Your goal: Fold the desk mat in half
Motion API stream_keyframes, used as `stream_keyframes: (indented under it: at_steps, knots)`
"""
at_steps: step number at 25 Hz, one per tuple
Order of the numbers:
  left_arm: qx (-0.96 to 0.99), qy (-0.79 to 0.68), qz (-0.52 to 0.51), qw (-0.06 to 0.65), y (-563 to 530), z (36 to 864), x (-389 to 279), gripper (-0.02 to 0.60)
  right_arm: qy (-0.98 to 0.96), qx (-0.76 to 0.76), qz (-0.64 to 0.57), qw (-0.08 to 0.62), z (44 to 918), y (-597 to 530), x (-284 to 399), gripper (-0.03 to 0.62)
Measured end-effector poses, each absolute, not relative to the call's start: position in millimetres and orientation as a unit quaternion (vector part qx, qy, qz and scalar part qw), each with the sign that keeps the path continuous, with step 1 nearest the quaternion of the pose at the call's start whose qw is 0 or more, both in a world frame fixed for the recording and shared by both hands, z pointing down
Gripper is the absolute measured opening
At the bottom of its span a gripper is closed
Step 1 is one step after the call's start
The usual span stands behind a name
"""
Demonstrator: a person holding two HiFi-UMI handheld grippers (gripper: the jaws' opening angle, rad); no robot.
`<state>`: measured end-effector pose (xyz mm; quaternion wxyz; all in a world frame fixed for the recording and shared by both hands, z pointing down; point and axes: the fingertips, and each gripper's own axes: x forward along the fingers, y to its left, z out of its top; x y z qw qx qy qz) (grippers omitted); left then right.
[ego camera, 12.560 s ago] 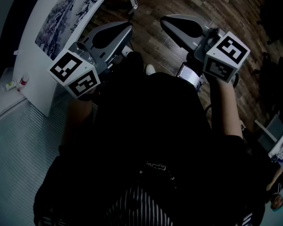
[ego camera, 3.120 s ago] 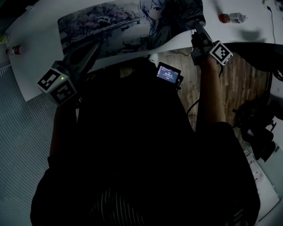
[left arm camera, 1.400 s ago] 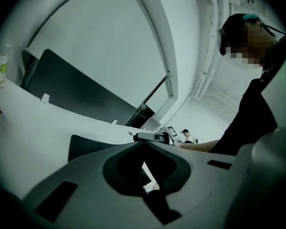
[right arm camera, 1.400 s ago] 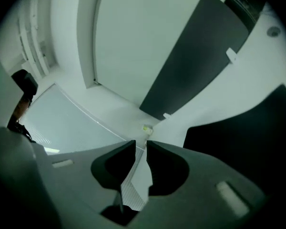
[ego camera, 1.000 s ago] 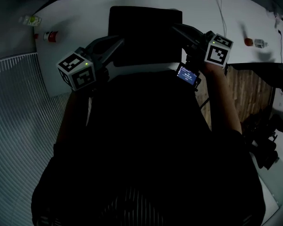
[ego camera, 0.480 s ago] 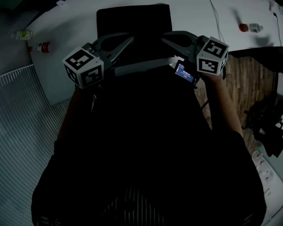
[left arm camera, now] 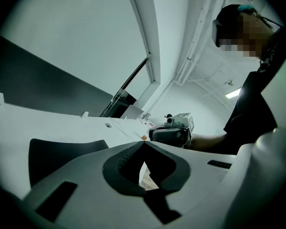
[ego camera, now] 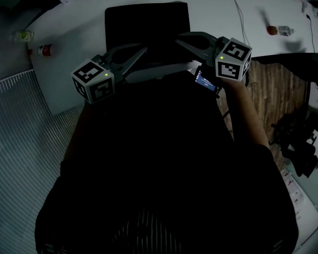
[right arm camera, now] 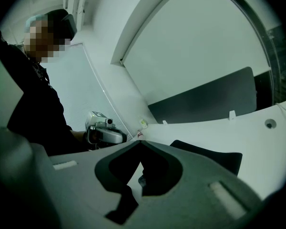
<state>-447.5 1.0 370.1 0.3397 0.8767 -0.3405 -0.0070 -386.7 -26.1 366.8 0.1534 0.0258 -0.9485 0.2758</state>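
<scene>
Desk mat (ego camera: pixel 147 28) lies beside left gripper (ego camera: pixel 143 51) and right gripper (ego camera: pixel 178 37), jaws closed, empty.

Head view is dim and underexposed. The person's dark clothing (ego camera: pixel 159 168) fills the lower frame as a near-black mass with no detail. The desk mat (ego camera: pixel 147 23) is flat black with no texture. The white worktop (ego camera: pixel 85 15) reads dull grey and its edge is bowed by fisheye. A small screen (ego camera: pixel 205 81) glows blue.

Both gripper views are brighter, with a cool greenish-white cast, a round black vignette and heavy barrel distortion at the rim. A ceiling light (left arm camera: pixel 233 93) is blown out. The close fingers (left arm camera: pixel 76 171) are soft and out of focus, with shadow pooled in the hollow between them.
</scene>
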Motion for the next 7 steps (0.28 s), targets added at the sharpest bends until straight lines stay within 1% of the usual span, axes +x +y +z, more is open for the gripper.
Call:
stream_keyframes:
  at_steps: [7]
  knots:
    - [0.871,-0.346,-0.013,0.349,6.2,376.8,-451.5,0.009,-0.948,0.016,0.275,0.158,370.6,-24.2,-389.8,0.003]
